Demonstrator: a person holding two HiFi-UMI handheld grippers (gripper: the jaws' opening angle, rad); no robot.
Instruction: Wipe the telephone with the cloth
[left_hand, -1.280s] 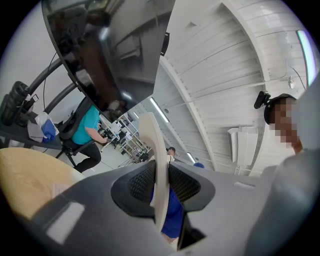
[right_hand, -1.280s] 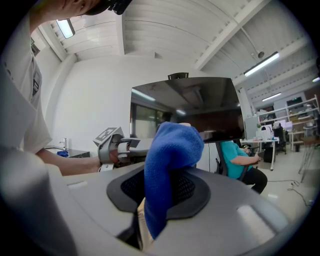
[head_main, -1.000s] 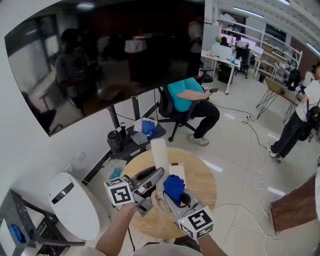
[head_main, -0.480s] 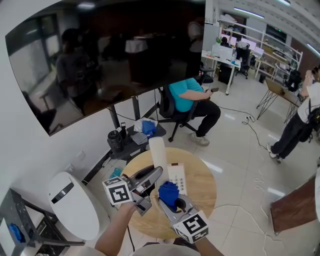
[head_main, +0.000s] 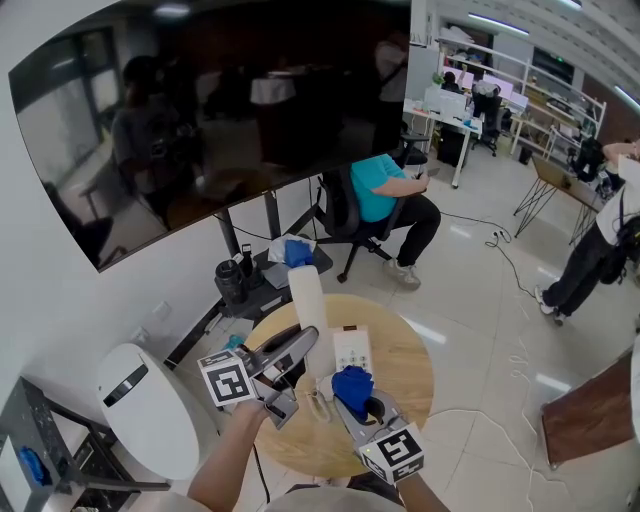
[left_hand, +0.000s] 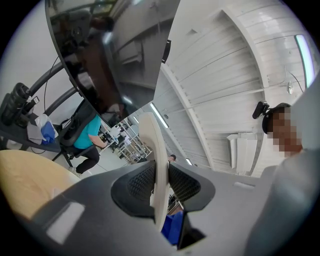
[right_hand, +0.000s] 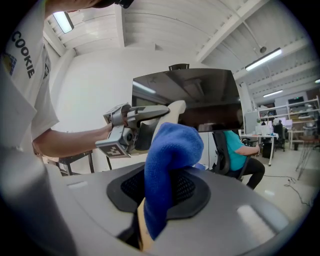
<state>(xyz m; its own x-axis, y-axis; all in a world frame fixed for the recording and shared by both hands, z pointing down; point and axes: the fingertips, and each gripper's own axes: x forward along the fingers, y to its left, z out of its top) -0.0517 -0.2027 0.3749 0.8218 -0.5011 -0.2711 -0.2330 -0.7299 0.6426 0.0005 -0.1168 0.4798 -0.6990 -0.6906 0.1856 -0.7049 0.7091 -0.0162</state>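
Observation:
My left gripper is shut on the cream telephone handset, which it holds upright over the round wooden table. In the left gripper view the handset stands edge-on between the pads. My right gripper is shut on a blue cloth, just right of the handset's lower end. In the right gripper view the cloth bulges up out of the jaws, with the handset close behind it. The white telephone base lies on the table beyond the cloth.
A person in a teal shirt sits on an office chair behind the table. A low black stand with a bottle and cloths is at the table's far left. A white rounded appliance stands at left, under a large dark screen.
The left gripper and handset have drifted a little left and down. The right gripper with the cloth swung left toward the handset, then back right and slightly lower.

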